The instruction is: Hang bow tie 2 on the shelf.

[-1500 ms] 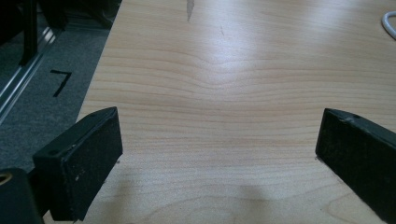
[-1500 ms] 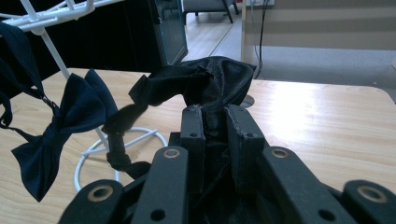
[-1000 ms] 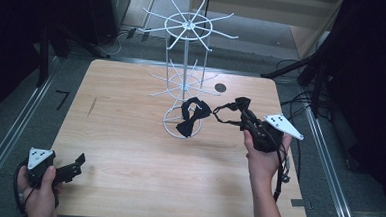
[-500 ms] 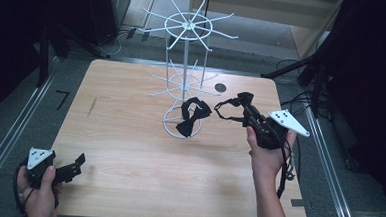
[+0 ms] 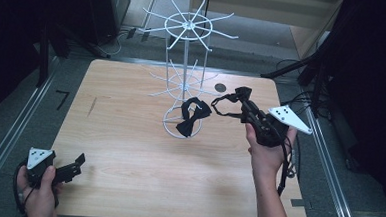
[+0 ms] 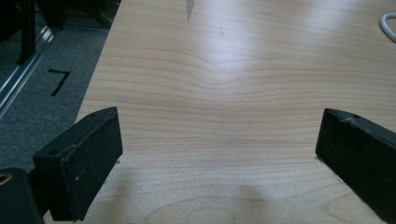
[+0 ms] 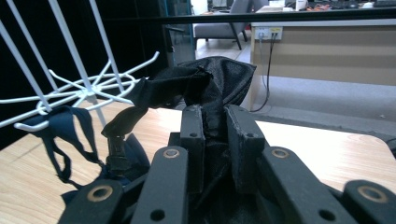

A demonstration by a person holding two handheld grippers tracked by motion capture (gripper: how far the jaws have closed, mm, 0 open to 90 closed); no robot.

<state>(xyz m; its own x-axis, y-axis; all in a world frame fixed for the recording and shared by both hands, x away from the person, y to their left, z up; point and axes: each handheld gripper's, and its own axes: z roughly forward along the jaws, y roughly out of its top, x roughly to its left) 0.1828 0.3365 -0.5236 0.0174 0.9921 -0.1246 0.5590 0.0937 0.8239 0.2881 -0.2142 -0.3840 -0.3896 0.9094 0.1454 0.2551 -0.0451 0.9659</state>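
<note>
A white wire rack [image 5: 184, 78] with two tiers of hooks stands at the back middle of the wooden table [image 5: 129, 135]. One black bow tie [image 5: 190, 117] hangs from its lower tier down to the base ring. To the right of the rack my right gripper [image 5: 245, 105] is shut on a second black bow tie [image 5: 240, 94], whose strap [image 5: 221, 109] loops out to the left. In the right gripper view the tie [image 7: 219, 79] bunches between the jaws of the right gripper [image 7: 215, 119], near the hooks [image 7: 88, 88]. My left gripper [image 5: 77, 163] rests at the near left corner, open [image 6: 219, 135] over bare wood.
A small dark round spot [image 5: 220, 87] marks the table behind the right gripper. Metal rails [image 5: 9, 139] run along both sides of the table on the floor. Cables [image 5: 301, 99] lie past the right edge. The hanging tie's strap [image 7: 65, 140] dangles from a lower hook.
My right gripper has lifted a little with the bow tie in it, still beside the rack. The left gripper has kept still.
</note>
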